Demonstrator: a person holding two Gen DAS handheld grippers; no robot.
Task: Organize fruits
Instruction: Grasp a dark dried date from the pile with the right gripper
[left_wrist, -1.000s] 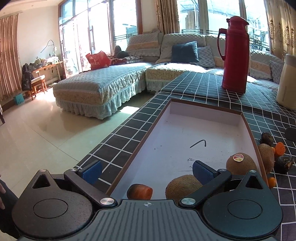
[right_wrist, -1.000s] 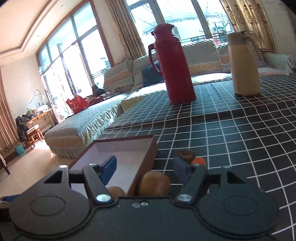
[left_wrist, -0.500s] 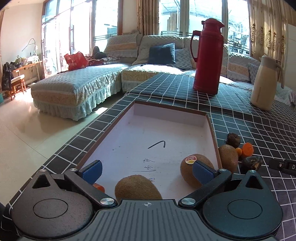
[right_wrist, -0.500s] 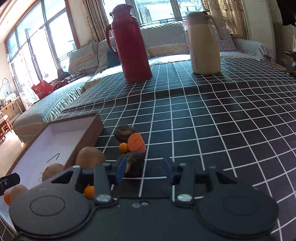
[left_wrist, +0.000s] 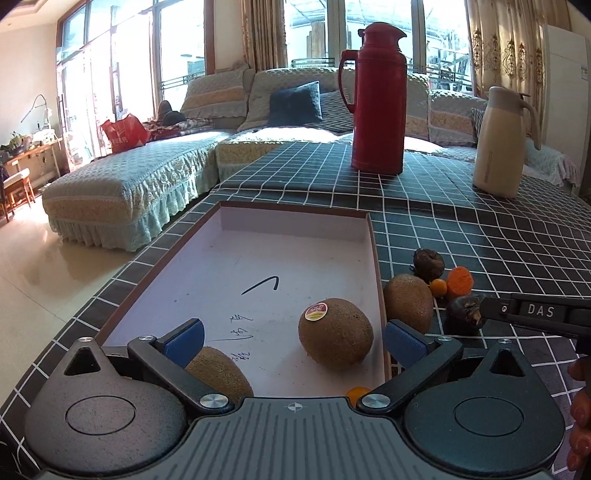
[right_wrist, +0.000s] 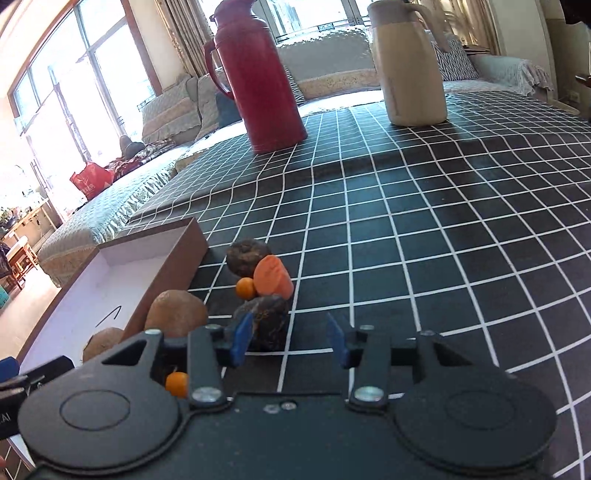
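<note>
A shallow brown box (left_wrist: 373, 236) with a white floor holds a stickered kiwi (left_wrist: 335, 334) and a second kiwi (left_wrist: 218, 371) near my left gripper (left_wrist: 293, 338), which is open and empty above the box. Right of the box lie a kiwi (left_wrist: 408, 301), a dark passion fruit (left_wrist: 428, 263), a carrot piece (left_wrist: 460, 281), a small kumquat (left_wrist: 438, 286) and another dark fruit (left_wrist: 463, 314). In the right wrist view my right gripper (right_wrist: 290, 341) is open, its left pad beside the near dark fruit (right_wrist: 267, 319); the carrot piece (right_wrist: 272, 277) lies beyond.
A red thermos (left_wrist: 376, 99) and a cream jug (left_wrist: 502, 142) stand at the back of the checked tablecloth (left_wrist: 480, 229). A kumquat (right_wrist: 176, 384) lies near the right gripper's base. A sofa (left_wrist: 147, 177) stands beyond the table's left edge.
My left gripper has swung right over the box. My right gripper has moved forward to the near dark fruit and its jaws have opened wider.
</note>
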